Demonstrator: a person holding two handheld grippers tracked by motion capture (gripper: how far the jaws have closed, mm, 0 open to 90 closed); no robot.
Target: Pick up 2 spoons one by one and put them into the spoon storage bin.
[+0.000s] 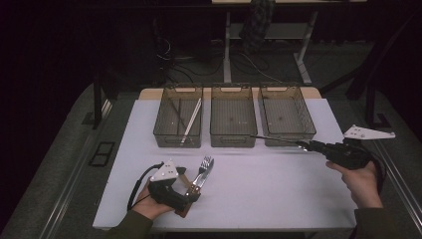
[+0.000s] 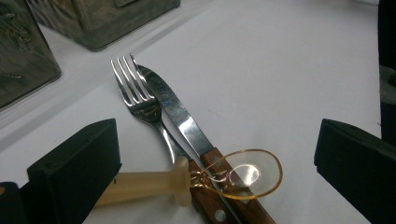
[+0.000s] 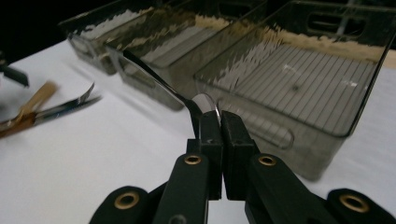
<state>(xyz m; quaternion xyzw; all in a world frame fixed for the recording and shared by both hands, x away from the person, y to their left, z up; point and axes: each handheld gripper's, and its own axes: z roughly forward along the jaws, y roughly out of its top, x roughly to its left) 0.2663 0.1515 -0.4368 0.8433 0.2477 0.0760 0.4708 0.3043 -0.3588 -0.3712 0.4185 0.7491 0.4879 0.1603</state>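
Observation:
My right gripper [image 1: 304,145] is shut on the bowl of a metal spoon [image 3: 204,103]. It holds the spoon above the table, just in front of the right bin [image 1: 307,119], and the thin handle [image 1: 273,139] points left. My left gripper [image 2: 212,177] stands open low over a small heap of cutlery near the table's front left. The heap holds a steel fork [image 2: 140,100], a wood-handled knife [image 2: 182,121] and a clear amber plastic spoon [image 2: 247,172] with a cream handle lying across them. None of it touches the jaws.
Three smoky clear bins stand in a row at the back of the white table [image 1: 259,189]. The left bin [image 1: 176,139] holds chopsticks [image 1: 191,119]. The middle bin [image 1: 233,139] looks bare inside, and so does the right one. Desk legs and cables lie on the floor beyond.

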